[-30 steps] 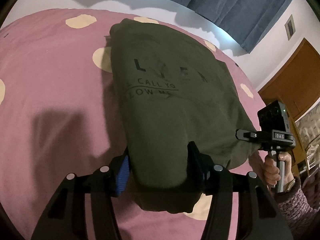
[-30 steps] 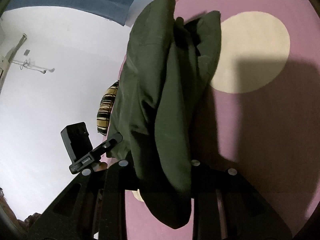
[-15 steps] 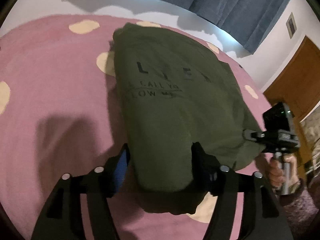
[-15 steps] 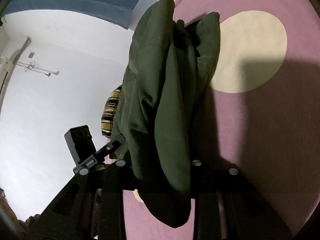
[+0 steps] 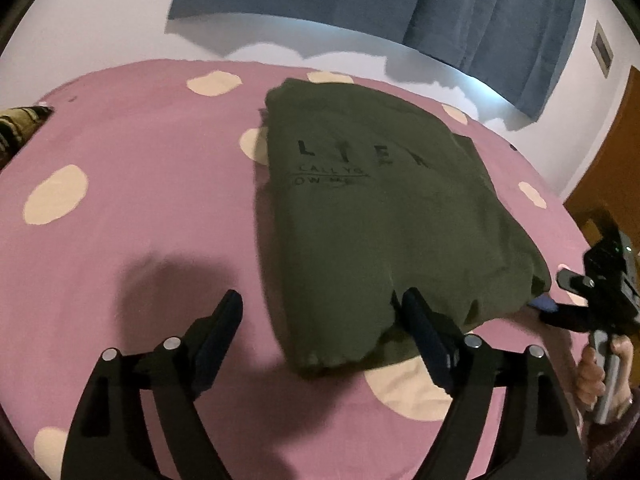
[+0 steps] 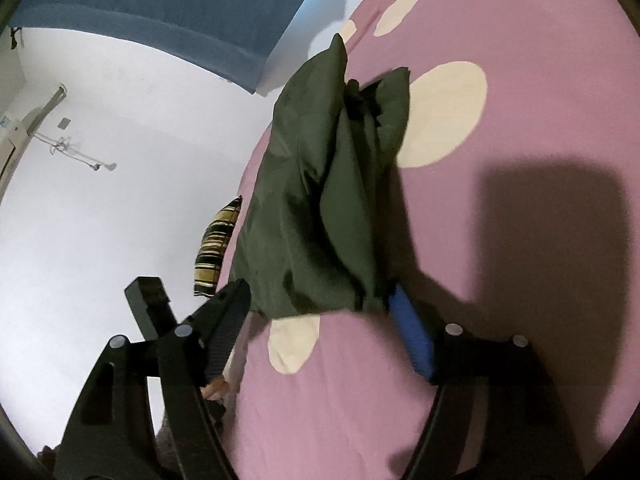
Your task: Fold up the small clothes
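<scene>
Both grippers let go since earlier frame: left gripper (image 5: 320, 312) and right gripper (image 6: 316, 308) jaws opening, clear of cloth; folded green shirt (image 5: 372, 208) lies mid-frame on bed (image 5: 132, 208), fold laid down.

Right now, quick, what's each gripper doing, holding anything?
Left gripper: jaws opening, holding nothing; the folded green shirt lies on the bed, its near edge between the fingers.
Right gripper: jaws opening, shirt released, its end between the fingers.
</scene>
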Tool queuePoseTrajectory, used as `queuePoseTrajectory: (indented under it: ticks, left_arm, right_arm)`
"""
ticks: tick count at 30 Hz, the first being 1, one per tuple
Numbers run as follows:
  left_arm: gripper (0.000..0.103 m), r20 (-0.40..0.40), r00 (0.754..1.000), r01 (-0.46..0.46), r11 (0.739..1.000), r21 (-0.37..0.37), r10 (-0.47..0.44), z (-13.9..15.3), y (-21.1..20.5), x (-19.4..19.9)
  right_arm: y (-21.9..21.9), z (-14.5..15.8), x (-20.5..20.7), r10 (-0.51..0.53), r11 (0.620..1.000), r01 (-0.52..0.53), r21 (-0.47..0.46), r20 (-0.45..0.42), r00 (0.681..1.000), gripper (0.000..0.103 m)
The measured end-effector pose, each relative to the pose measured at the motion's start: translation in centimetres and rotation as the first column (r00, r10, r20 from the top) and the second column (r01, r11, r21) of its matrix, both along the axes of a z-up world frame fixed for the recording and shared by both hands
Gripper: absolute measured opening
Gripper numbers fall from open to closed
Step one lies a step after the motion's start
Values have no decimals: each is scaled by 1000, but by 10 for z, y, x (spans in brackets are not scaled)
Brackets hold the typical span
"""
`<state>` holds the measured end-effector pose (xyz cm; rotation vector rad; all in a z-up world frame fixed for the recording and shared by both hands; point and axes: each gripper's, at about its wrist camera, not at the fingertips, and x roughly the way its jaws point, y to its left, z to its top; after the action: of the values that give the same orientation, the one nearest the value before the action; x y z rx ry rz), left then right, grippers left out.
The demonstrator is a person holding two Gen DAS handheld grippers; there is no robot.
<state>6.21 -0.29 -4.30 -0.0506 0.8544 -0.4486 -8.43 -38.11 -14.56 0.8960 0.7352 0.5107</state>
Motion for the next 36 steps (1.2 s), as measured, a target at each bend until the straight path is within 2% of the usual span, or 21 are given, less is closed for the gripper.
queuePoseTrajectory:
  ticks: [4, 8, 10, 14, 17, 20, 23, 27, 36]
  left_arm:
    - [85, 70, 997, -24, 996, 91, 18, 9, -7, -21]
    - [86, 137, 990, -55, 986, 156, 33, 13, -14, -40]
    - [86, 167, 985, -69, 981, 178, 39, 16, -17, -50]
    - [86, 208, 976, -97, 977, 192, 56, 21, -20, -67]
    - [86, 221, 972, -120, 975, 185, 78, 25, -20, -74]
    - [86, 224, 968, -152, 973, 173, 112, 27, -19, -79]
    - [86, 199, 970, -173, 971, 164, 139, 24, -19, -78]
    - [86, 169, 973, -183, 971, 157, 156, 20, -20, -77]
    - [86, 207, 965, -194, 970, 145, 162, 26, -22, -84]
  right_arm:
    - [10, 9, -23, -87, 990, 86, -114, -4, 996, 86]
    - [34, 21, -33, -166, 935, 147, -322, -34, 985, 91]
    - [45, 23, -34, -178, 906, 151, -395, -32, 984, 91]
    - [68, 25, -39, -198, 844, 162, -511, -17, 980, 92]
    - [80, 25, -43, -195, 810, 160, -564, -2, 981, 92]
    - [94, 30, -49, -196, 750, 178, -637, 43, 980, 92]
    - [101, 32, -52, -191, 719, 191, -668, 74, 979, 93]
    - [106, 34, -55, -190, 713, 192, -674, 77, 979, 93]
    - [110, 35, -56, -199, 695, 211, -688, 98, 975, 93]
